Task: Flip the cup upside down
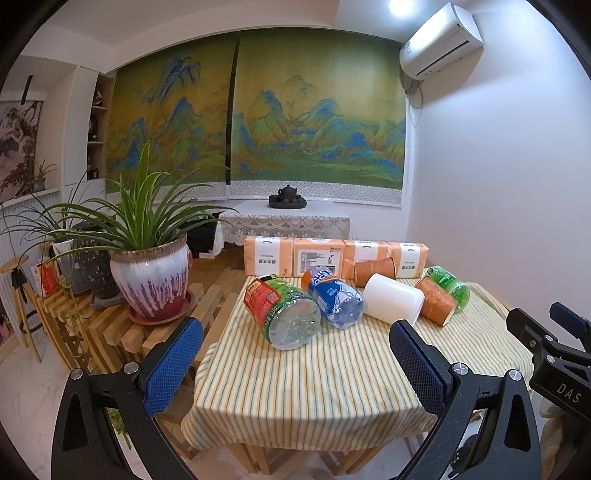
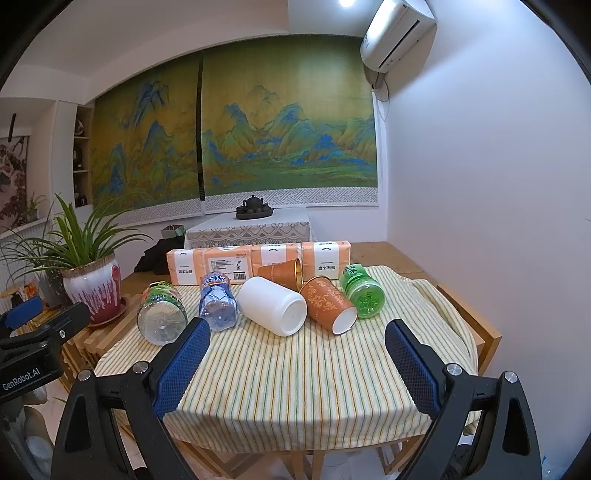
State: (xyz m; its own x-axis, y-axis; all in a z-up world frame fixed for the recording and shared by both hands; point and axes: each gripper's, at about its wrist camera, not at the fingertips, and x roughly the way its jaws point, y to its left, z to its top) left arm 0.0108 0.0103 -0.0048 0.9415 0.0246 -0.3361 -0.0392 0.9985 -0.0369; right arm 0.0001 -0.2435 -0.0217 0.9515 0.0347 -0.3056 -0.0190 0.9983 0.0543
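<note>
Both grippers' fingers, left (image 1: 293,363) and right (image 2: 297,363), stand wide apart and empty above the counter's (image 2: 295,387) near edge. "GenRobot.AI" reads on the left gripper; "DAS" on the right. Lying on its side among bottles, the white cup (image 2: 273,305) rests well ahead of the fingers.

A home living room: landscape blinds (image 1: 258,122), a potted plant (image 1: 147,258), a tea set (image 2: 255,210) and a wall air conditioner (image 2: 399,33)
</note>
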